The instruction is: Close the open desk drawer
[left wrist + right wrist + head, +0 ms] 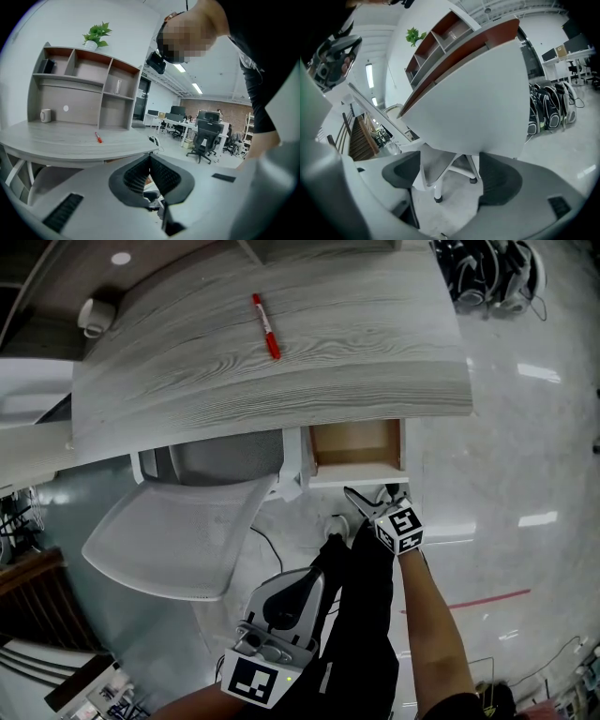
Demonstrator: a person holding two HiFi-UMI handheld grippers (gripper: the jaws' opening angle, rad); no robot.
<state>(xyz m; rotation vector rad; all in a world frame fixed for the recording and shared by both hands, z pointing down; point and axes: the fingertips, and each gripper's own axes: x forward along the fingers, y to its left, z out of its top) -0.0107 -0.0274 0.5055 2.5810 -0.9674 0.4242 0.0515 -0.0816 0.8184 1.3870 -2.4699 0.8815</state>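
The open drawer (356, 444) sticks out from under the grey woodgrain desk (281, 362), its wooden inside showing behind a white front panel (356, 472). My right gripper (370, 496) hovers just in front of that panel, jaws wide open and holding nothing. In the right gripper view the white drawer front (473, 98) looms close above the open right gripper (450, 176). My left gripper (305, 582) hangs lower, near the person's dark trousers, away from the drawer. In the left gripper view the left gripper (150, 160) is shut and holds nothing.
A white mesh office chair (183, 521) stands under the desk left of the drawer, its base (440, 178) beneath the drawer front. A red marker (265, 326) lies on the desktop. Bags (492, 273) sit on the glossy floor at the far right.
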